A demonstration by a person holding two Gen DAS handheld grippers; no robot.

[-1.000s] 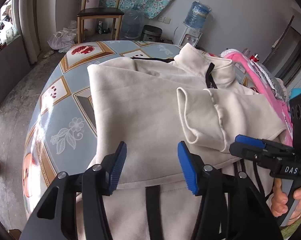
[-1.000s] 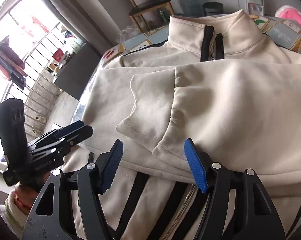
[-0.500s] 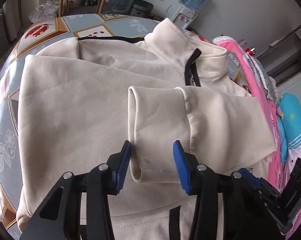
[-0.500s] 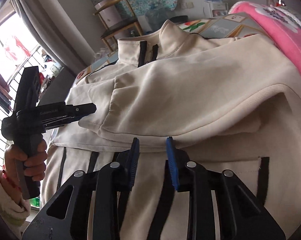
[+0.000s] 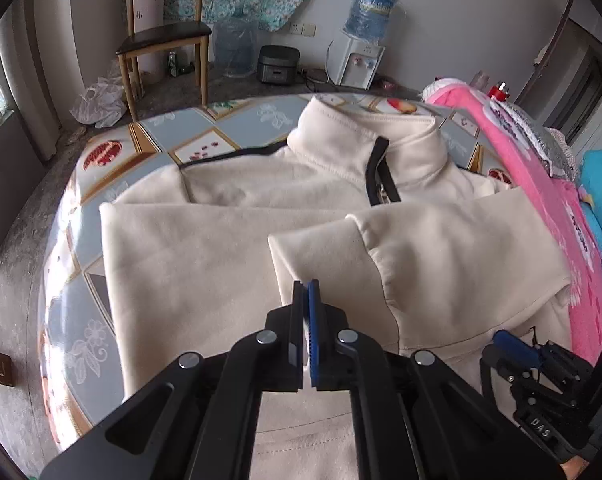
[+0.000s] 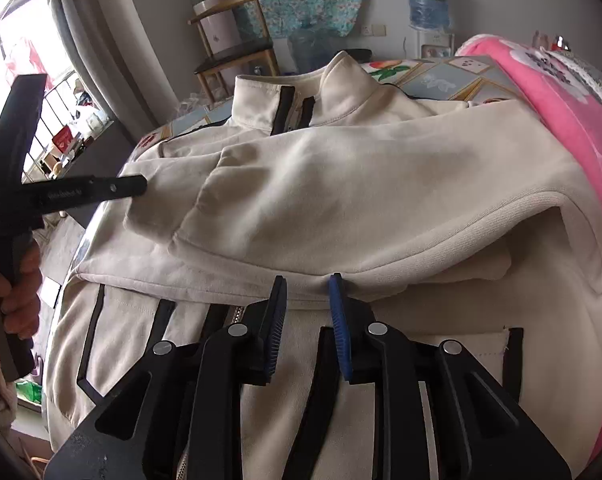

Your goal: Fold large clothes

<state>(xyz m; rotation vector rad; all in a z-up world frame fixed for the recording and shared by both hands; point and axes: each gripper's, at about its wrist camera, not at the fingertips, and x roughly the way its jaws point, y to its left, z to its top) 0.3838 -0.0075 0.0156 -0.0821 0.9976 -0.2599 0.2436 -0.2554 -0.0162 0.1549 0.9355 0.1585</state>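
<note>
Left wrist view shows the patterned table (image 5: 113, 184) on the left, with the cream jacket (image 5: 205, 264) spread on it, collar away from the camera. In the middle the left gripper (image 5: 305, 292) has just closed its jaws fully together at the edge of the sleeve cuff (image 5: 321, 252); whether any cloth is pinched between them is hard to see. I think the sleeve lies across the body so the jacket becomes narrower for folding. At the right edge the right gripper (image 6: 307, 292) has its jaws a little apart around the folded lower hem (image 6: 301, 280), probably to lift it. Behind stand a wooden chair (image 5: 163, 40) and a water dispenser (image 5: 361, 48), and a pink blanket (image 5: 557, 208) lies beside the jacket.
</note>
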